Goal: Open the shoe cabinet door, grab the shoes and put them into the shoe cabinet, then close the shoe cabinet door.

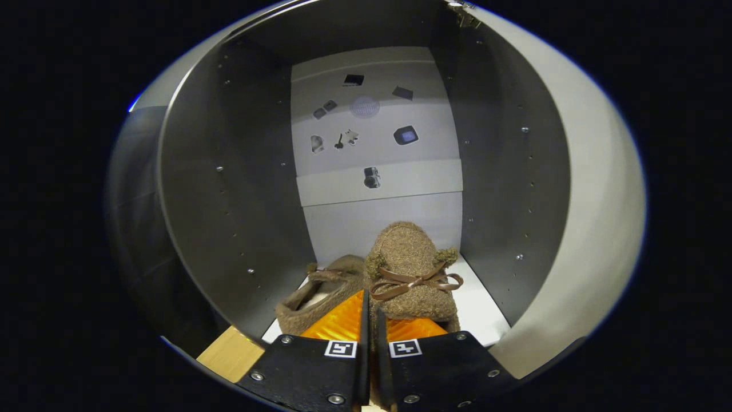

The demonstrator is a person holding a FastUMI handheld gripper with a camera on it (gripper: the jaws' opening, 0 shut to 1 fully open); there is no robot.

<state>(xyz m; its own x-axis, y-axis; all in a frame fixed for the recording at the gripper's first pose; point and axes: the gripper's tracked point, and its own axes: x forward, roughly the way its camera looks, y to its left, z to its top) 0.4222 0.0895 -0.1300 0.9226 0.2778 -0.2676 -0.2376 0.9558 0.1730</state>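
The shoe cabinet (229,171) stands open in front of me, with dark grey side walls, a white floor (480,309) and a pale back panel. A fuzzy brown shoe with a brown bow (412,269) sits just ahead of my fingertips, toe pointing into the cabinet. My gripper (370,320) is shut on its near edge, the fingers almost touching. The second brown shoe (314,297) lies on the cabinet floor just left of the first, its opening facing me.
The light grey cabinet door (595,200) is swung open on the right, its hinge at the top. The back panel (377,143) carries several small dark stickers. A strip of wooden surface (229,355) shows below the cabinet's left front corner.
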